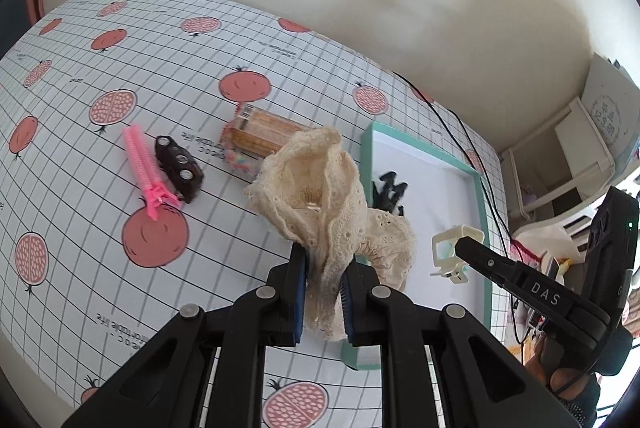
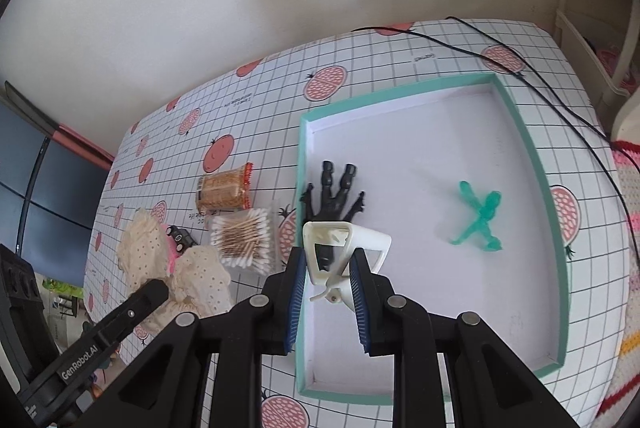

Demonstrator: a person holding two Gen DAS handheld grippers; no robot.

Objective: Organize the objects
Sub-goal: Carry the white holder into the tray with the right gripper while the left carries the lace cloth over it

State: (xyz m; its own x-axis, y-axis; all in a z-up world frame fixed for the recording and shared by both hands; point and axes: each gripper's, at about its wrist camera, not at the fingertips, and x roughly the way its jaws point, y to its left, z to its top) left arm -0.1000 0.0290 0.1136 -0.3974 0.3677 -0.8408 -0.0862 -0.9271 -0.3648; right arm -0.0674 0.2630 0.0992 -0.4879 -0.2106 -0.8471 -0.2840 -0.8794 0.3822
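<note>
My left gripper (image 1: 325, 260) is shut on a cream lace scrunchie (image 1: 320, 187), lifted above the table beside the teal-rimmed tray (image 1: 478, 183). In the right wrist view the same scrunchie (image 2: 176, 268) hangs left of the tray (image 2: 540, 167). My right gripper (image 2: 327, 264) is shut on a white claw hair clip (image 2: 344, 248), held over the tray's left part. The white clip (image 1: 454, 252) also shows in the left wrist view. Inside the tray lie a black claw clip (image 2: 334, 195) and a teal clip (image 2: 480, 220).
On the pomegranate-print tablecloth lie a pink hair clip (image 1: 142, 163), a dark brown clip with rhinestones (image 1: 178, 167), a pack of toothpicks (image 2: 224, 189) and a box of cotton swabs (image 2: 242, 242). A black cable (image 2: 560, 107) runs past the tray's far right corner.
</note>
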